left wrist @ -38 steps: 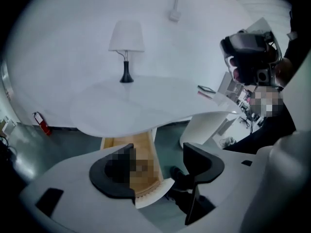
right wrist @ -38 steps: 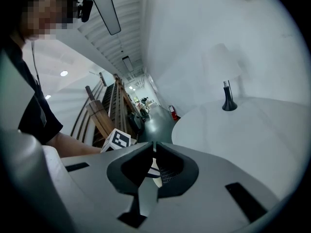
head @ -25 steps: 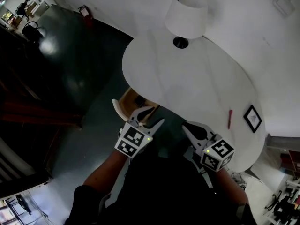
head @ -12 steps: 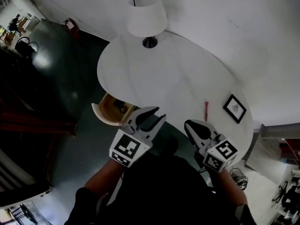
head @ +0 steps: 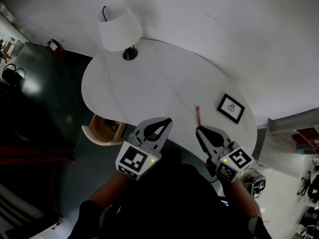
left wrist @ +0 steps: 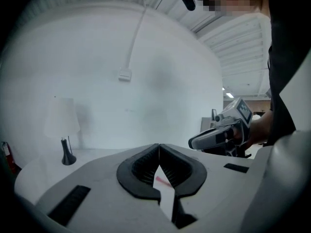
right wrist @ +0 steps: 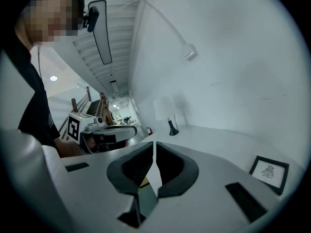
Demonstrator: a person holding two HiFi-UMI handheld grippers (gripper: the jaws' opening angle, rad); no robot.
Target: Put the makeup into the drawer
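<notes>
The table (head: 149, 83) stretches ahead of both grippers, with the open drawer (head: 97, 128) off to the left of the left gripper (head: 167, 120). It and the right gripper (head: 199, 130) are closed and empty. The red makeup (head: 198, 116) lies just ahead of the right one, so it should probably open before descending.

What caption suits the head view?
Shut and empty, left tool and right tool face a white table with lamp, red makeup stick, framed picture; drawer open.
</notes>
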